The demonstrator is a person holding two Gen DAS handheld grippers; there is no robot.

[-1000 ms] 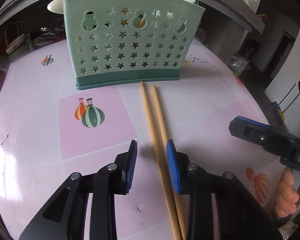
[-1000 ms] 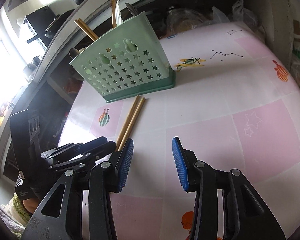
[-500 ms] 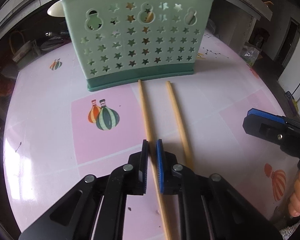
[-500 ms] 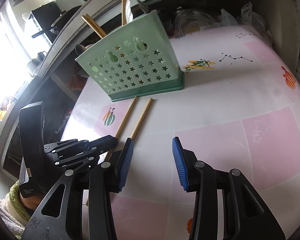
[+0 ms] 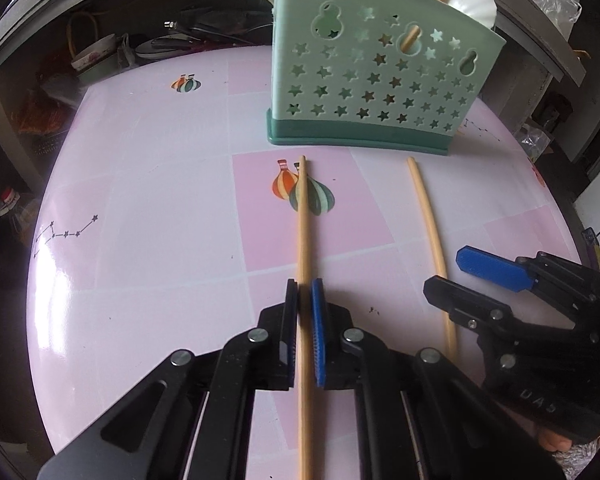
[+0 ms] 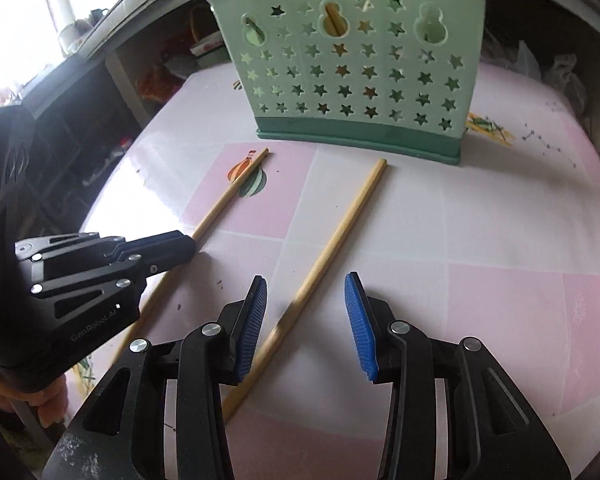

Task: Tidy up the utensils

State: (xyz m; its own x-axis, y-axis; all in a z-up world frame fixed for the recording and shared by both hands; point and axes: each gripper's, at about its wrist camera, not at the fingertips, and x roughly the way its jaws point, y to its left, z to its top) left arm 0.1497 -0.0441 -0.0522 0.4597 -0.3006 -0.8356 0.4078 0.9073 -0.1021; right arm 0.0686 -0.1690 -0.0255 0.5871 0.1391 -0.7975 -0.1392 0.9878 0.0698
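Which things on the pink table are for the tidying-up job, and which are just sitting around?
For the job:
- chopstick pinched in the left tongs
- second chopstick lying between the open right tongs
- green star-holed utensil holder
- white spoon already in the holder

Just lying about:
- bowl on the shelf behind
- plastic bags beyond the table edge

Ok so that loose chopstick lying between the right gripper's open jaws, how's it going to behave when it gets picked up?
The loose chopstick looks thin, straight and wooden, so probably stiff and light. Being round, it may roll on the glossy tablecloth if nudged. The right gripper sits near one end, so it could droop.
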